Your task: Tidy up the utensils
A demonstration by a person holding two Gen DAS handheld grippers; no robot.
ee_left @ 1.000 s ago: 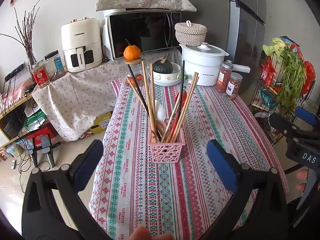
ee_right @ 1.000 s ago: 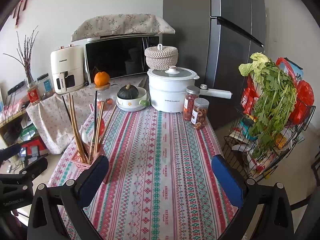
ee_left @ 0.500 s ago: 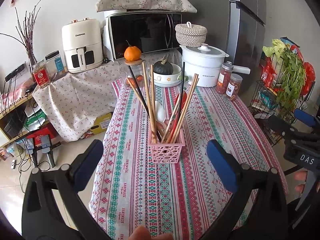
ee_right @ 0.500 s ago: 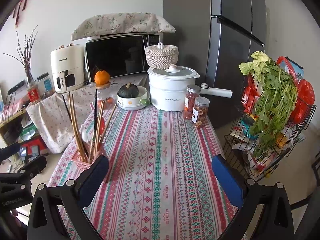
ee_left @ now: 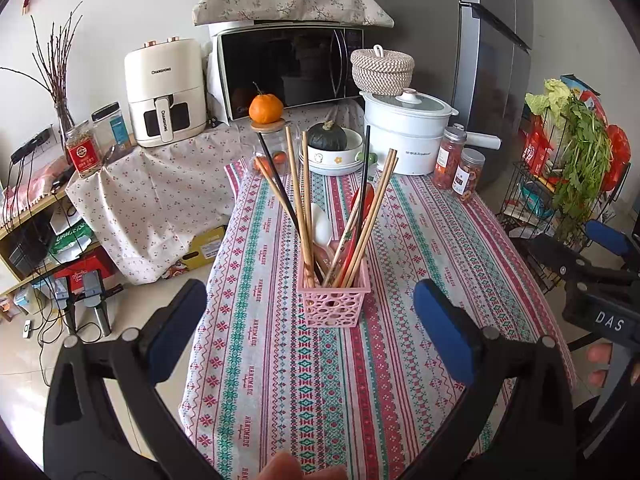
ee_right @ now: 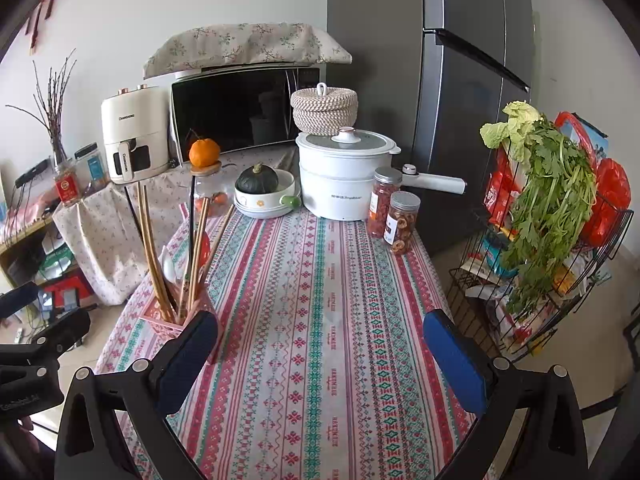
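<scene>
A pink lattice holder [ee_left: 331, 305] stands on the patterned tablecloth [ee_left: 400, 360] and holds several wooden and black chopsticks [ee_left: 302, 208], a white spoon [ee_left: 321, 226] and a red utensil [ee_left: 362, 204]. My left gripper [ee_left: 312, 322] is open and empty, just in front of the holder. The holder also shows at the left in the right wrist view [ee_right: 170, 320]. My right gripper [ee_right: 320, 354] is open and empty above the bare middle of the tablecloth [ee_right: 320, 300], to the right of the holder.
At the table's far end stand a white pot [ee_right: 344, 176], two jars [ee_right: 402, 222], a bowl with a dark squash [ee_right: 264, 192] and an orange on a glass jar [ee_right: 205, 152]. A wire rack with greens [ee_right: 548, 216] is on the right. A microwave [ee_left: 288, 68] and air fryer [ee_left: 164, 92] sit behind.
Both views have barely shifted. The holder and utensils stay in place and both grippers stay open.
</scene>
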